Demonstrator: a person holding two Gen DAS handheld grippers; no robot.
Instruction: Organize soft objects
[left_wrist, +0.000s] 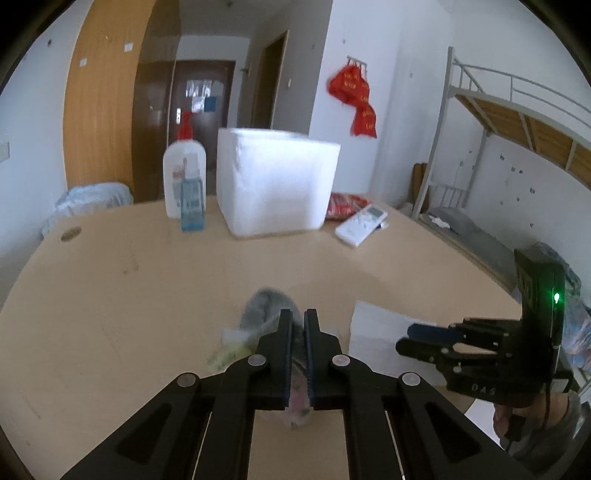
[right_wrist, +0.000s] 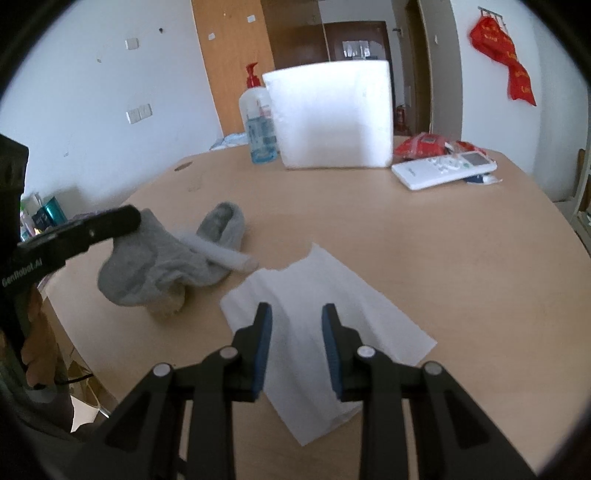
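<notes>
A grey sock (right_wrist: 155, 266) hangs bunched over the near left of the wooden table (right_wrist: 443, 240), and my left gripper (left_wrist: 298, 317) is shut on its upper fold; from the left wrist the sock (left_wrist: 266, 306) shows blurred between and beyond the fingers. A beige soft lump (right_wrist: 168, 306) lies under it, and a blurred white tube shape (right_wrist: 225, 254) lies across it. A white cloth sheet (right_wrist: 314, 295) lies flat on the table. My right gripper (right_wrist: 297, 314) hovers over that sheet, open, with nothing pinched. The left gripper's tip (right_wrist: 125, 221) shows in the right wrist view.
A white foam box (left_wrist: 277, 181) stands at the far side of the table. Left of it are a white pump bottle (left_wrist: 184, 173) and a small blue bottle (left_wrist: 192, 206). A remote control (right_wrist: 443, 170) and a red packet (right_wrist: 421, 144) lie to its right. A bunk bed (left_wrist: 517, 122) stands far right.
</notes>
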